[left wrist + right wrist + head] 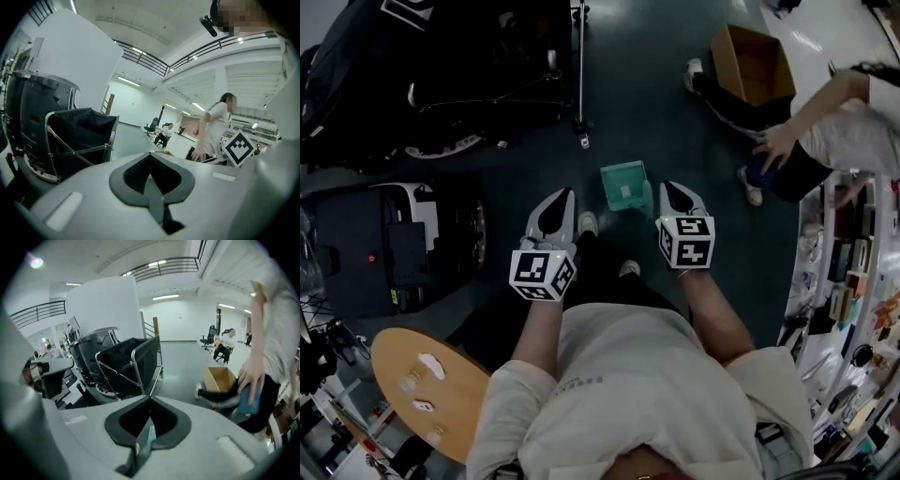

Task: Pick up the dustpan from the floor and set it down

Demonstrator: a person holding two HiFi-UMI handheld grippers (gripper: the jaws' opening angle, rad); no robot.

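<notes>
The teal dustpan (624, 185) hangs above the dark floor just left of my right gripper (670, 191). In the right gripper view a thin teal strip of the dustpan (148, 440) shows between the closed jaws, so that gripper (150, 401) is shut on it. Most of the pan is hidden below the gripper's body there. My left gripper (563, 198) hovers beside the pan's left, apart from it. In its own view the left gripper (150, 157) has its jaws together with nothing between them.
A black fabric cart on a metal frame (487, 56) stands ahead on the left, with a dark machine (384, 244) beside me. A cardboard box (755, 61) and a bending person (834, 112) are at the right, shelves (853, 281) behind. A round wooden stool (431, 389) is at lower left.
</notes>
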